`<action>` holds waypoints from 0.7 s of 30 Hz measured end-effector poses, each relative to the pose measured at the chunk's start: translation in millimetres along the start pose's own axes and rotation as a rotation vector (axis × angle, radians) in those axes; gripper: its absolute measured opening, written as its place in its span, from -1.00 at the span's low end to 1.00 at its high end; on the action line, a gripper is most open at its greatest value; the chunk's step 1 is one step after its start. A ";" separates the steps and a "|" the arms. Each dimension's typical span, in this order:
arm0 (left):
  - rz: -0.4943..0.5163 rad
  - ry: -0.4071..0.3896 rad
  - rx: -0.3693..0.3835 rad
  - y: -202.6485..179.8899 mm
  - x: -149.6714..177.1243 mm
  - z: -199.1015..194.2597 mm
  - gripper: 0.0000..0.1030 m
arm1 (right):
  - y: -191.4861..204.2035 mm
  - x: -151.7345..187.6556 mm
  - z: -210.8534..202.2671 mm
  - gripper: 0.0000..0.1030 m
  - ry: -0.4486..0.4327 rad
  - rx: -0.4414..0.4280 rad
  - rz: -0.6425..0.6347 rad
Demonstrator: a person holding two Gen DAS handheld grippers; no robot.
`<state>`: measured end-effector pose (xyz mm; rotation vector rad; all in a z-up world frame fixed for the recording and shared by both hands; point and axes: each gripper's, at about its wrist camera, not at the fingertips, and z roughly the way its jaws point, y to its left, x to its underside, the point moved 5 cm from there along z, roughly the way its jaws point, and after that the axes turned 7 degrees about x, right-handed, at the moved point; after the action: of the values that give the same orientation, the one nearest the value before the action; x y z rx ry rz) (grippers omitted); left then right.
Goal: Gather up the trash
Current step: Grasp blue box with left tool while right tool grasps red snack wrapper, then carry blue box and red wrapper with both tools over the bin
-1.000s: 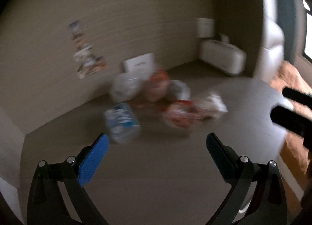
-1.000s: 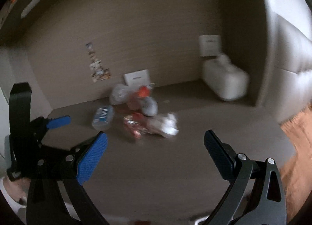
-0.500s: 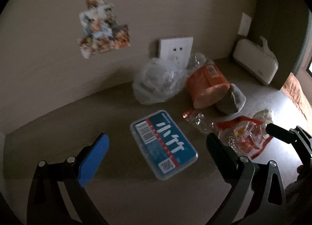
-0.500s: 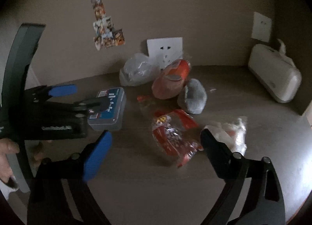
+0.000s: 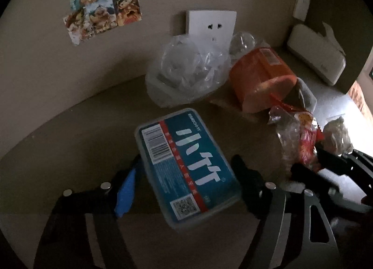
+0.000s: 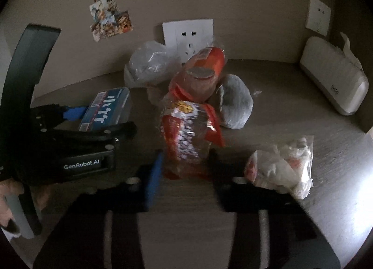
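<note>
Two grips have closed in at once: half a second ago both sets of tongs hung wide open above the litter, and now each has narrowed around a piece of it. The left tongs [image 5: 186,180] bracket the blue-labelled plastic box [image 5: 186,166], fingers pressed to its long sides, so they seem to have hold of it. The right tongs [image 6: 184,164] are pinched onto the lower end of the red snack wrapper [image 6: 188,133], which stands up between the fingers. I judge that two items are secured and ready to be carried off. Ahead of the left tongs a clear plastic bag [image 5: 186,75] slumps against the wall beneath the wall socket [image 5: 209,24], with an orange tub [image 5: 261,80] on its side just right of it. Beyond the right tongs a grey wad [image 6: 235,103] touches that tub; a crumpled white bag [image 6: 282,164] lies just right of the fingers. A white tissue box [image 6: 333,84] sits well apart. Lifting the wrapper could brush the tub; no bin is in view.
</note>
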<state>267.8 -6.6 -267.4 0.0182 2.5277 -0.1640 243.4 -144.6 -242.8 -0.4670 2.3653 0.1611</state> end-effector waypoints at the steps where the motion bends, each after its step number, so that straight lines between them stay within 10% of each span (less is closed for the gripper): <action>1: -0.010 -0.007 0.005 1.5 0.1 -1.0 0.38 | -0.9 -1.0 -2.1 -0.46 -0.007 -0.010 0.012; 13: 0.071 -0.117 -0.007 -0.6 3.6 -73.1 0.22 | -7.6 -30.1 -83.5 -0.49 -0.165 -0.073 0.071; 21: 0.205 -0.203 0.096 -73.3 -1.8 -126.5 0.22 | -44.8 -22.1 -160.7 -0.49 -0.267 -0.012 0.124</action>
<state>193.6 -63.9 -155.2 0.2839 2.2960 -0.1944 174.6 -218.7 -108.2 -0.2849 2.1313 0.2768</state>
